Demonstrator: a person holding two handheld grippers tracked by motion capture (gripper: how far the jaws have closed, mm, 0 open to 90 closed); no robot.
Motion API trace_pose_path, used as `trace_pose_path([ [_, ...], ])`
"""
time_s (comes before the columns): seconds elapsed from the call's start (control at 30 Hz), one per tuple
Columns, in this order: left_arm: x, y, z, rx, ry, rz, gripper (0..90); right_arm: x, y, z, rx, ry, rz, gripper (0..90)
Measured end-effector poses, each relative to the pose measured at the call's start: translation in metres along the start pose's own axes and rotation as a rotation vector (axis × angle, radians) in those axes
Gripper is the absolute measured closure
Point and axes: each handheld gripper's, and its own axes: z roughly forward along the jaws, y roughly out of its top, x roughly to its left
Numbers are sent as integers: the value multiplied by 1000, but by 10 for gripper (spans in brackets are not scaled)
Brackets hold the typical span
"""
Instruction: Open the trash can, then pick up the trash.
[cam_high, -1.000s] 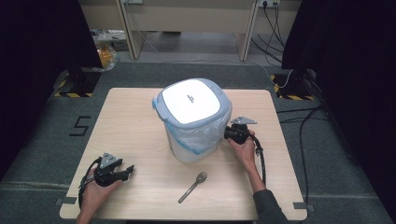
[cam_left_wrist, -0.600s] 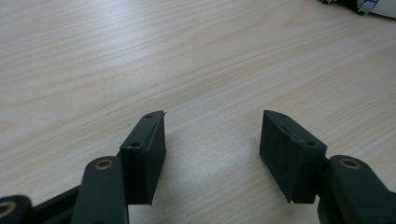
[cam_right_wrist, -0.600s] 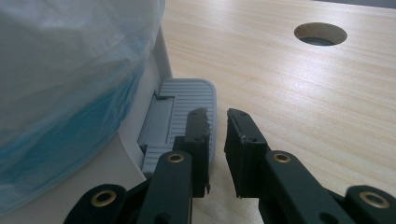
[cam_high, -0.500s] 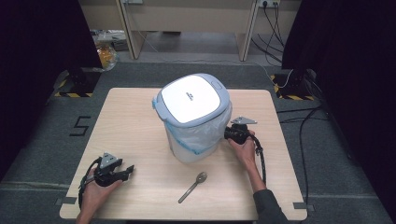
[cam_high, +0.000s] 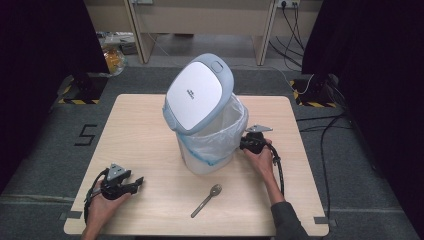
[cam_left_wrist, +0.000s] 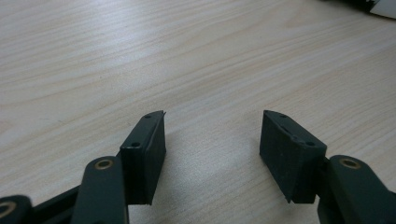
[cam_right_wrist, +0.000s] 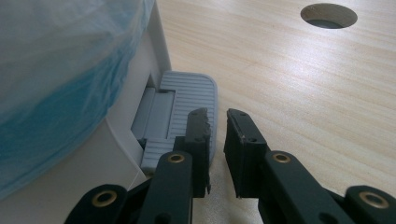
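A white pedal bin (cam_high: 207, 159) with a pale blue liner (cam_high: 225, 125) stands mid-table, its grey-rimmed lid (cam_high: 197, 95) tipped up and open. My right gripper (cam_high: 244, 145) is at the bin's right foot. In the right gripper view its jaws (cam_right_wrist: 217, 116) are shut with nothing between them, and the left one rests on the grey ribbed pedal (cam_right_wrist: 187, 98) beside the liner (cam_right_wrist: 60, 70). My left gripper (cam_high: 137, 182) lies at the table's front left, open over bare wood (cam_left_wrist: 212, 126). A metal spoon (cam_high: 206, 200) lies in front of the bin.
The light wooden table (cam_high: 140, 130) has a round cable hole (cam_right_wrist: 328, 15) beyond the right gripper. Dark curtains flank both sides, and cables run over the grey floor (cam_high: 325, 130) at the right.
The bin's lid, closed flat in the earlier frames, has swung up and now stands open. Both hands have stayed in place.
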Motion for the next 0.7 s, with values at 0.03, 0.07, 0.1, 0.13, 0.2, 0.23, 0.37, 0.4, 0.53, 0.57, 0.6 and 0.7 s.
trace_pose_path([
  [0.03,0,0,0,1,0,1,397,0,0,0,0,0,0,790],
  [0.07,0,0,0,1,0,1,397,-1,0,0,1,7,8,790],
  [0.1,0,0,0,1,0,0,397,-2,0,0,2,12,13,790],
  [0.13,0,0,0,0,0,0,397,-2,0,0,0,12,11,790],
  [0.2,0,0,0,1,0,1,397,-2,0,0,2,12,9,790],
  [0.23,0,0,0,1,0,1,397,-2,0,0,2,12,9,790],
  [0.37,0,0,0,1,0,1,397,-2,0,0,2,12,9,790],
  [0.4,0,0,0,1,0,1,398,-2,0,0,2,12,9,790],
  [0.53,0,0,0,0,0,0,397,-2,0,0,2,12,11,790],
  [0.57,0,0,0,0,0,0,397,-2,0,0,0,13,9,790],
  [0.6,0,0,0,0,0,-1,397,-2,0,0,1,13,10,790],
  [0.7,0,1,1,1,2,-1,392,-2,0,0,1,11,6,790],
])
